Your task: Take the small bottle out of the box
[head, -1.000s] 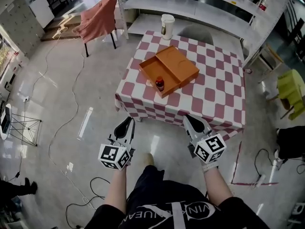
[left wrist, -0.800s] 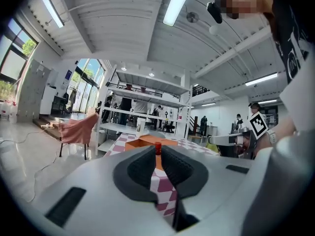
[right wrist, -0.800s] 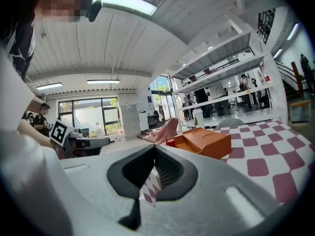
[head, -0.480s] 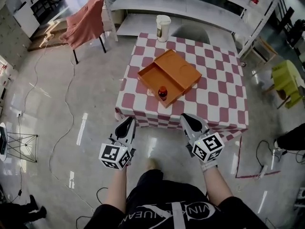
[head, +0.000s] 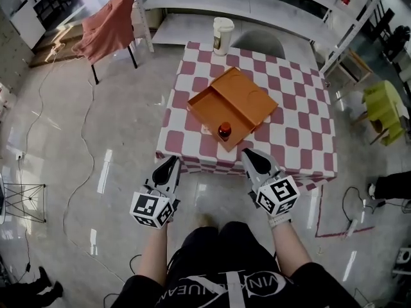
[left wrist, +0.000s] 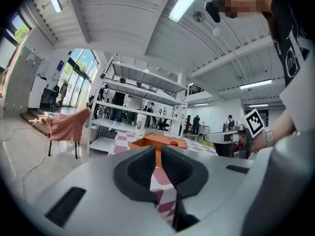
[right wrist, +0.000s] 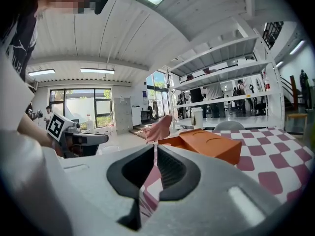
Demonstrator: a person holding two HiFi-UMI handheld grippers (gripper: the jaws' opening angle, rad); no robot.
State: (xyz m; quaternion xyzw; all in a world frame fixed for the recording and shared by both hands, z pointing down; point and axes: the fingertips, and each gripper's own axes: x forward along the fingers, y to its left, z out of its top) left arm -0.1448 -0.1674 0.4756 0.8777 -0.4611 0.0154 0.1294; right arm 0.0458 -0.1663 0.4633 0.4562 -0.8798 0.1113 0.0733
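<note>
An open orange box (head: 239, 102) lies on the table with the red-and-white checked cloth (head: 302, 133). The small dark bottle with an orange cap (head: 224, 131) stands in the box's near corner. Both grippers hover over the floor just short of the table's near edge, pointing at it. My left gripper (head: 169, 167) is shut and holds nothing; it sits left of the bottle's line. My right gripper (head: 255, 158) is shut and holds nothing too, close to the cloth's hem. In the left gripper view the box (left wrist: 147, 142) shows beyond the jaws (left wrist: 158, 154); in the right gripper view the box (right wrist: 211, 144) lies right of the jaws (right wrist: 155, 154).
A white lidded cup (head: 222, 36) stands at the table's far edge, with a grey chair (head: 258, 43) behind it. A chair draped in pink cloth (head: 109, 29) is at the far left, a yellow-green chair (head: 384, 111) at the right. Cables (head: 77, 185) trail over the glossy floor. White shelving (head: 257, 5) lines the back.
Both grippers have moved forward, nearer the table's front edge, with the person stepping closer. Their jaws stay shut. The box and bottle have not moved on the table.
</note>
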